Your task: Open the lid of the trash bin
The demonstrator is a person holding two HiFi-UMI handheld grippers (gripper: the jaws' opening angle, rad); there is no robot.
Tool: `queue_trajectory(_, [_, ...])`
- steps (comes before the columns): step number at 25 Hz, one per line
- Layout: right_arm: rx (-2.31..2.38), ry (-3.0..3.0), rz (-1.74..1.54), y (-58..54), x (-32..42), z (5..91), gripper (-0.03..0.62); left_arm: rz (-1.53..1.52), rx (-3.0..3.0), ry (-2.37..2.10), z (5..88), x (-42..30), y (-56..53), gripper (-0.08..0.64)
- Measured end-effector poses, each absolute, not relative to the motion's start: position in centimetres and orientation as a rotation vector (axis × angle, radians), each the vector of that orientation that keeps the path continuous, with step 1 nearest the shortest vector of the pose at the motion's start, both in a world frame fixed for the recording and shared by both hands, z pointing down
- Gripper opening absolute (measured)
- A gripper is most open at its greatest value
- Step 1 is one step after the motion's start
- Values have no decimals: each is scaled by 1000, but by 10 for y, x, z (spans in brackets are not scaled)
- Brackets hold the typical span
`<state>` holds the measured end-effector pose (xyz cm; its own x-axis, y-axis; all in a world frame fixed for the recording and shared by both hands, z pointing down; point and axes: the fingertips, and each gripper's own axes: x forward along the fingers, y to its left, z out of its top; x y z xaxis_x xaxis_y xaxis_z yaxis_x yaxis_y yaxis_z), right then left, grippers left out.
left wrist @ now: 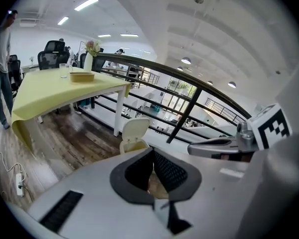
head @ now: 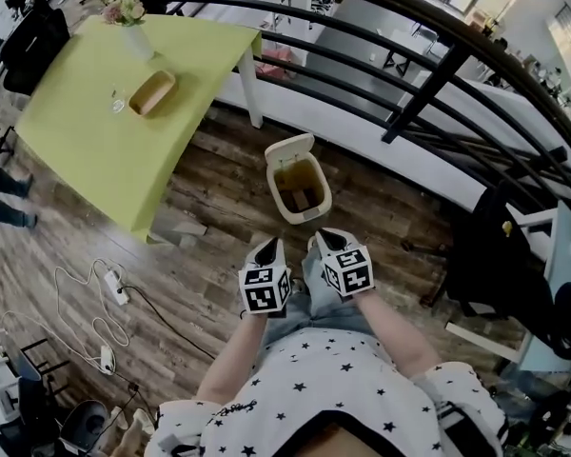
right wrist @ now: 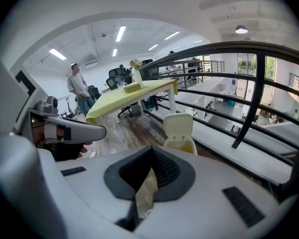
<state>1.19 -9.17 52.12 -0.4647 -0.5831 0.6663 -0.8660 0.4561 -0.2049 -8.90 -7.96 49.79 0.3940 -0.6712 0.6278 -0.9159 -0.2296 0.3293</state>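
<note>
1 trash bin [head: 285, 209] is seen on the wood-plank floor [head: 209, 246], just beside the black metal railing [head: 428, 84] and near 1 corner of the table [head: 95, 131]. The bin is cream, smooth and rounded, with a brown inside. Its 1 lid [head: 290, 148], a flat panel with rounded corners, is stood upright at the back edge, so the bin is already open.

2 hand-held grippers are held side by side, short of the bin and apart from it. Each is fitted with 1 cube of black-and-white square markers. In the left gripper view, the 2 dark ribbed pads of the left gripper [left wrist: 153, 150] are brought together at their tips, and nothing is gripped. The 2 pads of the right gripper [right wrist: 152, 147] are likewise met at their tips. A pale strip is shown in the narrow slit behind them, and it cannot be told what that is. From the head view, the left gripper [head: 266, 248] and the right gripper [head: 322, 243] are pointed toward the bin.

The table is covered by 1 yellow-green cloth. On it are set 1 white vase [head: 133, 38] of flowers, 1 oblong wooden tray [head: 152, 93] and 1 small clear glass [head: 118, 103]. 2 white power strips [head: 116, 287] with looping cables are laid on the floor, well apart from the bin.
</note>
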Motion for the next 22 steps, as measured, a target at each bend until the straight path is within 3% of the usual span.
queue_trajectory(22, [1294,-2332,667,-74,8,450,-6,417,2112,-1380,448,-104,-63,14])
